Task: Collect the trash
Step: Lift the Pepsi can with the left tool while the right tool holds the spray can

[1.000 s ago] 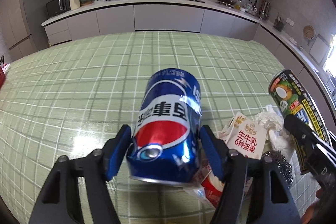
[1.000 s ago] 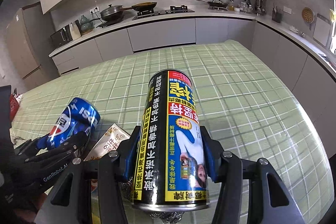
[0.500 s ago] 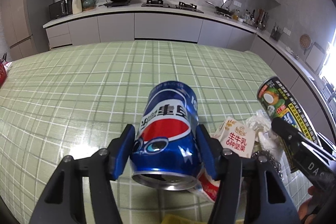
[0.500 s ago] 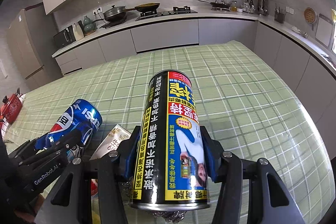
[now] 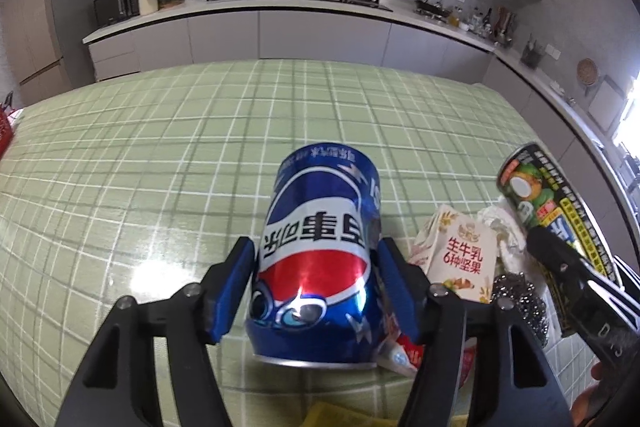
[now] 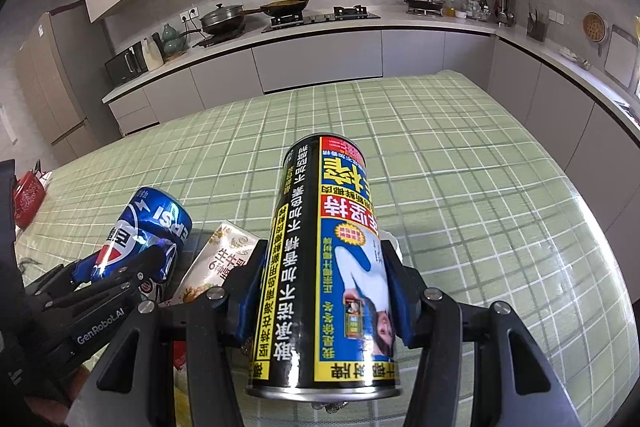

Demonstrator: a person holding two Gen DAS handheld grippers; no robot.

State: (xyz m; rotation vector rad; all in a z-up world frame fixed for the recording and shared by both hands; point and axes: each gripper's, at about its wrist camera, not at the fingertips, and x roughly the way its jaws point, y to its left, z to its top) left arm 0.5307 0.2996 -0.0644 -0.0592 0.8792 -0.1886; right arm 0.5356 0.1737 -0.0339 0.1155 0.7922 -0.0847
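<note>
Cans, one per gripper, both raised above the green checked worktop [image 5: 160, 167]. Left gripper [image 5: 316, 291]: blue fingers [image 5: 236, 287] flank the blue cola can [image 5: 320, 247]; jaws opening, can between them. Long axis runs toward 12 o'clock, away from the camera, label inverted, end rim nearest the lens. Right gripper [image 6: 320, 291]: fingers clenched on the tall black-and-yellow can [image 6: 324, 267], same 12 o'clock axis, print upside down. At 3 o'clock of the cola can: nut-milk packet [image 5: 460, 255], crumpled tissue [image 5: 504, 227], steel scourer [image 5: 520, 299] on the worktop.
</note>
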